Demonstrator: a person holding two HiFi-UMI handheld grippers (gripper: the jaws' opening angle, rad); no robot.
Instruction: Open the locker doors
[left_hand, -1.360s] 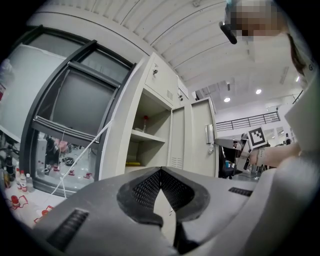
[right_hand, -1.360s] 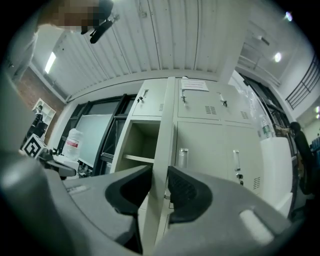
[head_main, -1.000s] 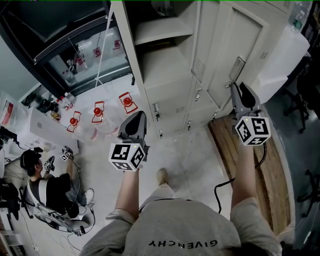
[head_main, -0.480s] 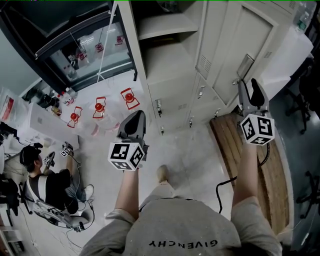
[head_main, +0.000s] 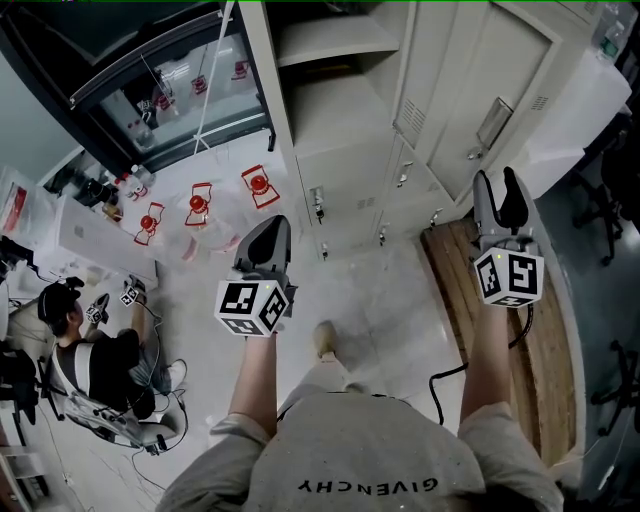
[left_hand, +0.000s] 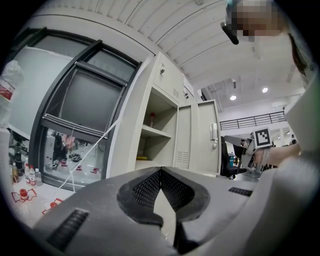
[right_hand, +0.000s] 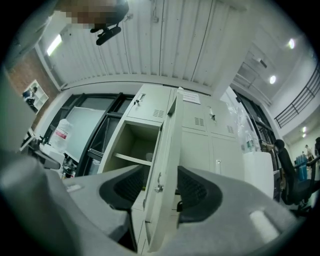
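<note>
While the left tool (head_main: 268, 228) hangs in front of the locker (head_main: 340, 130) with its jaws pressed together on nothing, the right tool (head_main: 497, 182) stands off the locker's right part. Its jaws have just been opening and now stand wide apart. The edge of the open door (right_hand: 167, 150) shows between them, and the pads do not press on it.

That door swings out from an upper compartment (right_hand: 132, 145) of the locker, which holds a shelf (right_hand: 131, 159). In the left gripper view a small reddish item (left_hand: 150, 119) stands on the shelf; what it is cannot be told. The doors right of the open one are closed.

Before the locker lies a pale floor (head_main: 380, 310), with a wooden board (head_main: 500, 350) at the locker's right foot. A black cable (head_main: 450, 375) lies beside the board. Left of the locker is a dark-framed glass front (head_main: 150, 80), and farther left a person (head_main: 95, 365) sits.

Only the gripper views show the ribbed white ceiling (right_hand: 170, 40) above the locker; only the head view shows the floor.
</note>
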